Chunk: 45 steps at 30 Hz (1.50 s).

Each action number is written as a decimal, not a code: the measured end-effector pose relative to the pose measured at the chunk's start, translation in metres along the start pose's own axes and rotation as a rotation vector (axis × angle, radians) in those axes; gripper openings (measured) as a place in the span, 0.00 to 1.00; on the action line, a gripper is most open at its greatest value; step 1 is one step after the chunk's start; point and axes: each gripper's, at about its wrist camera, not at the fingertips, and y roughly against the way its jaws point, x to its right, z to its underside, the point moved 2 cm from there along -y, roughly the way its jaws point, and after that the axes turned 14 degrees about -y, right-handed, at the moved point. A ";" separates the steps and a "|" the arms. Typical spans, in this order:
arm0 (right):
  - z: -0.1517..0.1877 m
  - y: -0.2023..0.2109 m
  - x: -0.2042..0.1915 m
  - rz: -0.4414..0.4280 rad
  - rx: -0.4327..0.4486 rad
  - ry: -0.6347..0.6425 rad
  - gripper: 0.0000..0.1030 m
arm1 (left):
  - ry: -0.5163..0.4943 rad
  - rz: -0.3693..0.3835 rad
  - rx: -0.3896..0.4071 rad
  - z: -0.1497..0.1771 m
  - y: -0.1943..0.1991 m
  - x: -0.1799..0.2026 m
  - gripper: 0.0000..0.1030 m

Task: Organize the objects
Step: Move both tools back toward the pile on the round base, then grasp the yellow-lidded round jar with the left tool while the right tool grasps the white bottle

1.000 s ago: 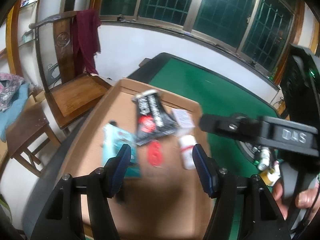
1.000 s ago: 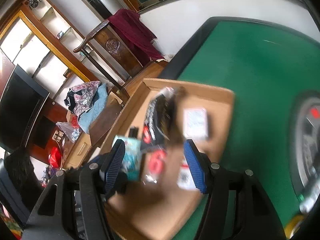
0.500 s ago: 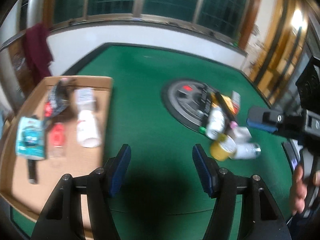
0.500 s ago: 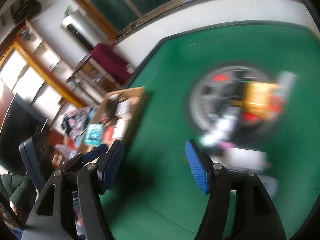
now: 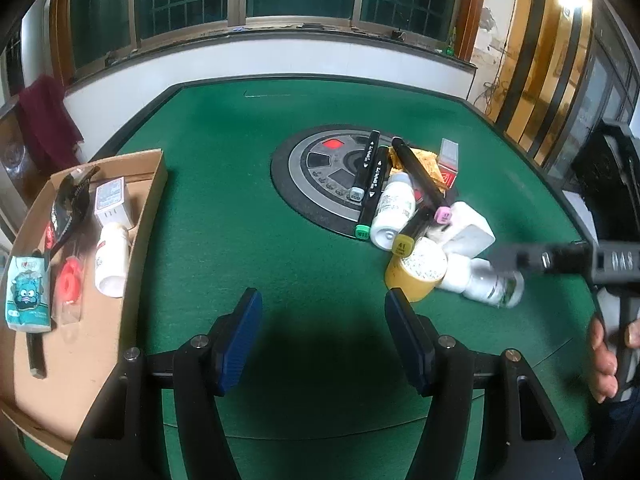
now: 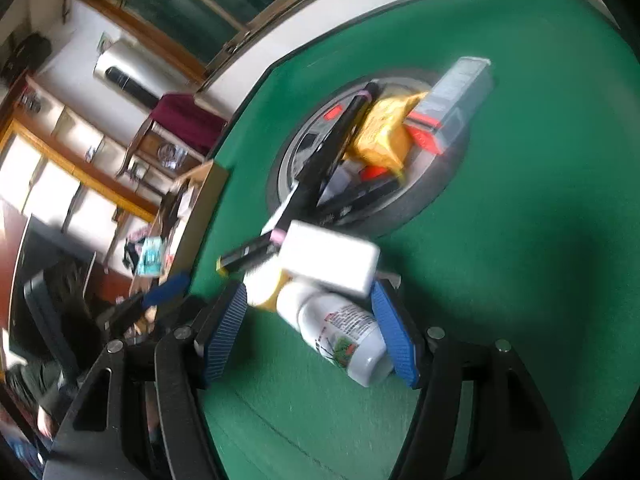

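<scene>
Right hand-held gripper (image 6: 308,328) has just been opening, jaws apart around the white bottle (image 6: 340,332) lying in the pile mid-bench (image 5: 240,208), not squeezing it. Looks light, hard, slippery and rolly, so grab mid-body. Left hand-held gripper (image 5: 324,336) is apart, empty.

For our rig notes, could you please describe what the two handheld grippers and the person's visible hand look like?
Each gripper is a black frame with two arms, silver bolts at the joints and ribbed blue pads on the fingertips. The left gripper and the right gripper look alike. In the left wrist view the right one's black body bears raised letters, seemingly "DAS". The hand on its grip is bare, with a dark garment just below it.
</scene>
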 end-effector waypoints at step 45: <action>0.025 -0.013 -0.005 0.293 0.085 0.267 0.31 | -0.155 -0.065 -0.035 -0.008 -0.046 0.048 0.33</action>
